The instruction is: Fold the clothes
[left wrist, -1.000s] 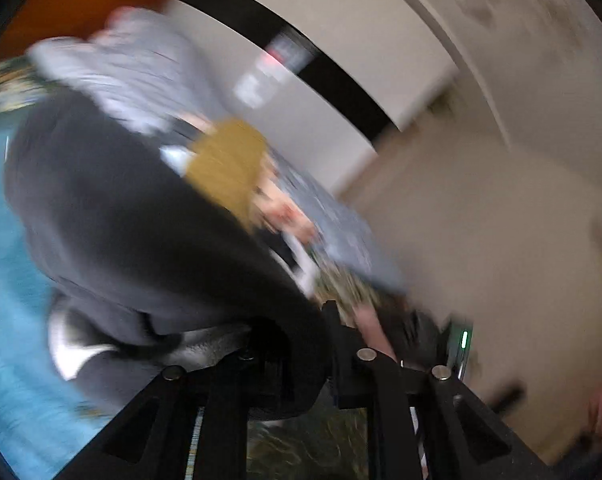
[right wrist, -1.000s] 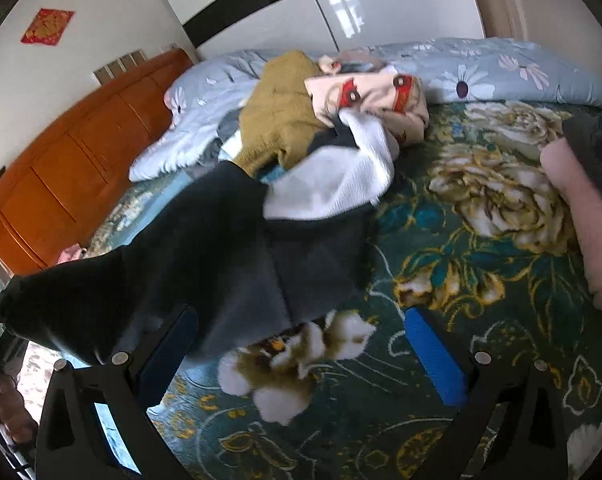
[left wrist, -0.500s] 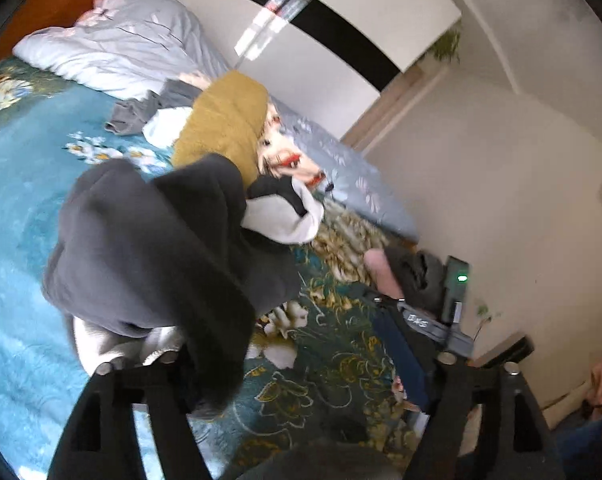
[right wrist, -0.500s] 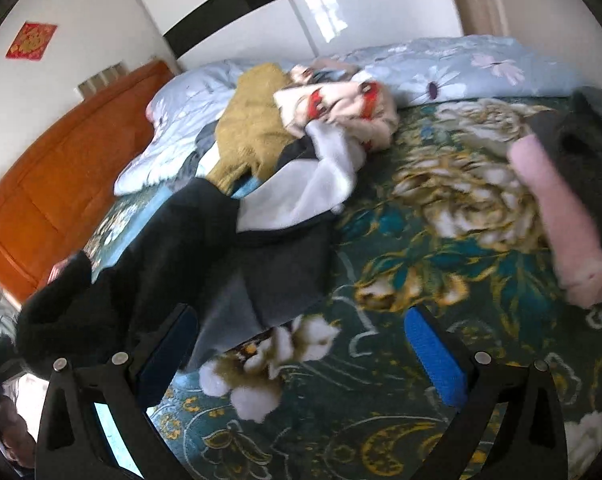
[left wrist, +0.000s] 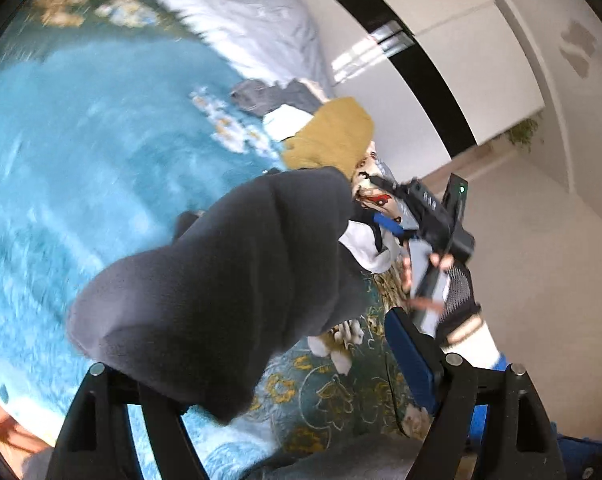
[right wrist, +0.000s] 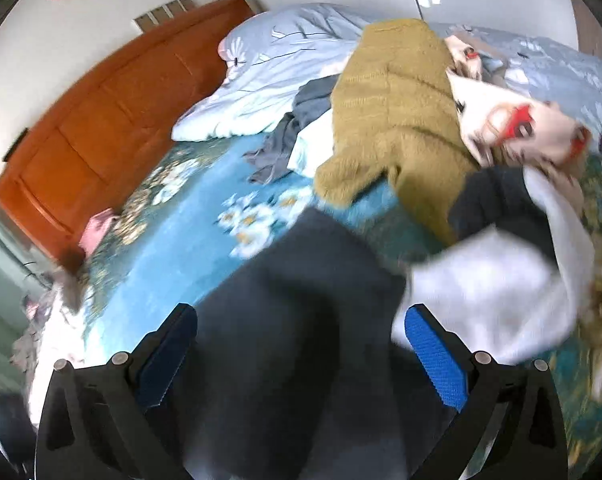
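A dark grey garment (left wrist: 229,280) with a white part (right wrist: 497,292) lies bunched on the bed. In the left wrist view it drapes over my left finger; my left gripper (left wrist: 269,364) stands open. My right gripper (right wrist: 301,340) is open, its blue pads either side of the dark garment (right wrist: 301,340), close above it. The right gripper also shows in the left wrist view (left wrist: 393,224), held in a gloved hand over the garment's far end.
A pile of clothes lies behind: a mustard sweater (right wrist: 397,96), a cream printed garment (right wrist: 513,128), grey clothing (right wrist: 293,136). Pale blue pillows (right wrist: 285,68) and an orange wooden headboard (right wrist: 101,128) stand at the back. The bedspread (left wrist: 81,152) is teal and floral.
My left gripper has opened and the garment now hangs over its left finger. My right gripper has moved forward and down onto the dark garment.
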Demonstrator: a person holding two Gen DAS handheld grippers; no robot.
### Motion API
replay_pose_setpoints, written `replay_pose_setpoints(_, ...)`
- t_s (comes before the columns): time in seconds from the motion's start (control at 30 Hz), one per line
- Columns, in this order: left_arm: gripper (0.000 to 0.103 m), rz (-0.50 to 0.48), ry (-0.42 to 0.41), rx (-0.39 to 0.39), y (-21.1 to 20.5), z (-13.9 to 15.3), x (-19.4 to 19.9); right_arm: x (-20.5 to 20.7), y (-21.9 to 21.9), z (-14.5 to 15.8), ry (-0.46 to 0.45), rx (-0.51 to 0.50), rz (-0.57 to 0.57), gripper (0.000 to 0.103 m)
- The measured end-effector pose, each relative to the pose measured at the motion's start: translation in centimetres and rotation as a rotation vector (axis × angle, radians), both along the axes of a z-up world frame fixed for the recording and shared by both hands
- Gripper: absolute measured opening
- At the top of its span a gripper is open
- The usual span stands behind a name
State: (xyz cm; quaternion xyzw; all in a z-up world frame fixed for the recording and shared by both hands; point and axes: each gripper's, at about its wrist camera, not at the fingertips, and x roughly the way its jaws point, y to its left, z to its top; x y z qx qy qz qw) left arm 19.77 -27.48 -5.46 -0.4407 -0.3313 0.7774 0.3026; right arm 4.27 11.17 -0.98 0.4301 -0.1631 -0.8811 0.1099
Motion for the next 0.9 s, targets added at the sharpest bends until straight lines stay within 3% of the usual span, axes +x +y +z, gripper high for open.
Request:
replay_pose_setpoints(0.17, 0.082, 0.051, -0.054, 0.077, -2.2, -2.1, -0.7, -5.2, -0.1, -0.3, -0.047, -0.014, -0.022, 0.103)
replay_pose_setpoints(0.3, 0.082, 0.070, -0.070, 0.099, -2.8, -3.0, -1.3, -8.7, -1.9, -1.2, -0.118, 0.102, 0.033, 0.101)
replay_pose_setpoints(0.37, 0.082, 0.085, -0.073, 0.107, -3.0, -3.2, -1.6, -9.9, -3.1, -2.2, -0.164, 0.169, 0.070, 0.084)
replay_pose_setpoints(0.47, 0.082, 0.116, -0.080, 0.117, -3.5, -3.5, -1.7, -10.6, -4.2, -3.8, -0.232, 0.189, 0.113, 0.064)
replay_pose_setpoints(0.5, 0.082, 0.127, -0.083, 0.117, -3.8, -3.6, -1.7, -10.5, -4.4, -4.2, -0.246, 0.189, 0.126, 0.061)
replay_pose_setpoints(0.53, 0.082, 0.141, -0.086, 0.117, -4.0, -3.6, -1.7, -10.2, -4.7, -4.5, -0.254, 0.192, 0.138, 0.048)
replay_pose_setpoints(0.57, 0.082, 0.157, -0.090, 0.117, -4.2, -3.7, -1.6, -9.9, -4.8, -4.7, -0.264, 0.199, 0.139, 0.026)
replay_pose_setpoints(0.6, 0.082, 0.174, -0.094, 0.117, -4.5, -3.7, -1.5, -9.4, -4.7, -4.8, -0.276, 0.207, 0.136, 0.020)
replay_pose_setpoints(0.73, 0.082, 0.221, -0.096, 0.106, -5.0, -3.5, -0.8, -5.8, -3.8, -2.9, -0.224, 0.168, 0.151, 0.013)
replay_pose_setpoints(0.9, 0.082, 0.194, -0.039, 0.079, -4.2, -1.5, 1.0, 1.5, 0.6, 1.8, -0.084, -0.039, 0.142, 0.011)
